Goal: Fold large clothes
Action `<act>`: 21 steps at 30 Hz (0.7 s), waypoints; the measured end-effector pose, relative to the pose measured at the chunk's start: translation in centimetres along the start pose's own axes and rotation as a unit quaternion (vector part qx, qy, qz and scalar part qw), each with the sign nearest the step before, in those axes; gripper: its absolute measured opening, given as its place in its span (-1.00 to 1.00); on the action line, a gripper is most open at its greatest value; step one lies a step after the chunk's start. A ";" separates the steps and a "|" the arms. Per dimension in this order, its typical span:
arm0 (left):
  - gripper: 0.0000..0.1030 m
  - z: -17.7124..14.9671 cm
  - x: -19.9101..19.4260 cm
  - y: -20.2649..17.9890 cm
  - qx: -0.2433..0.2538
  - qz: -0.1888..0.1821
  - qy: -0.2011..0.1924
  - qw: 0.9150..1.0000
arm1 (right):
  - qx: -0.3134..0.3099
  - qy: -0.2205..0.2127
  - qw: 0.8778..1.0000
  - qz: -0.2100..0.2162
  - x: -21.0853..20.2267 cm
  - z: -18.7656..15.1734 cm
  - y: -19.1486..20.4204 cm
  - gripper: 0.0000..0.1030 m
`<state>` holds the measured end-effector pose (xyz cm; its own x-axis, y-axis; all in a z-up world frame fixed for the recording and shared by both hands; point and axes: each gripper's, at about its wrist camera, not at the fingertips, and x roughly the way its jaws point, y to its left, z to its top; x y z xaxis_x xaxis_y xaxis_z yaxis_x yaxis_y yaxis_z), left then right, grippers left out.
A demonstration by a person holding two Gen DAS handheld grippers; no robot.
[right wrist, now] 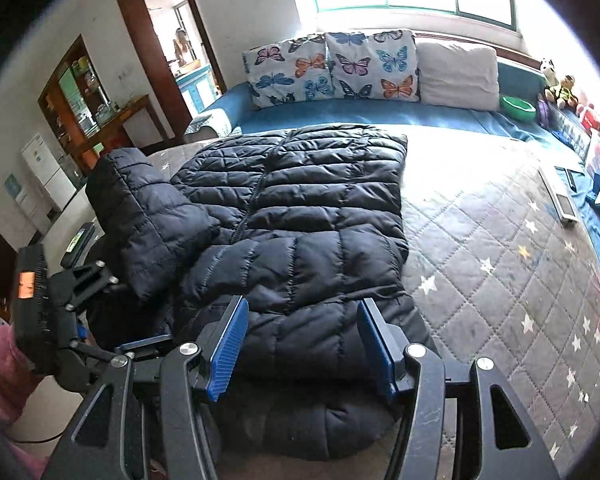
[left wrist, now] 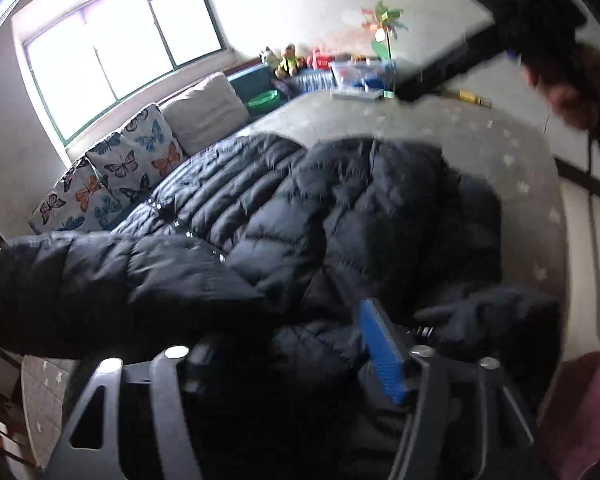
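A black quilted puffer jacket (right wrist: 300,216) is seen spread on the grey star-patterned quilt (right wrist: 500,264) of a bed, below two butterfly pillows (right wrist: 332,66) and a plain white pillow (right wrist: 458,76). The right claw (right wrist: 300,344) is held with its blue pads (right wrist: 230,346) spread wide apart just above the jacket's near edge, nothing being pinched. The left claw (left wrist: 284,364) is largely buried in dark jacket fabric beside a raised sleeve (left wrist: 112,280), only one blue pad being visible, so its state cannot be told.
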<state>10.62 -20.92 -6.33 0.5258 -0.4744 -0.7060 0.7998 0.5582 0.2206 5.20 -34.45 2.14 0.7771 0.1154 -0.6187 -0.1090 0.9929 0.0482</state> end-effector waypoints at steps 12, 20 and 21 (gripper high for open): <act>0.64 -0.9 -6.0 10.8 -0.204 -0.074 -0.058 0.974 | -0.012 -0.019 1.000 0.011 -1.2 0.1 0.2 0.20; 0.65 -4.3 -7.5 20.0 -0.380 -0.056 -0.061 0.921 | -0.022 -0.021 0.999 0.019 -1.3 0.2 1.2 0.20; 0.65 -4.9 -7.3 21.3 -0.406 -0.052 -0.059 0.910 | -0.025 -0.021 0.999 0.020 -1.3 0.2 1.4 0.20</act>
<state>22.42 -2.20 0.20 0.5251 -0.5958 -0.6077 0.3938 0.8031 -0.4471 4.15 -33.24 3.14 0.7963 0.1564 -0.5843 -0.1695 0.9850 0.0328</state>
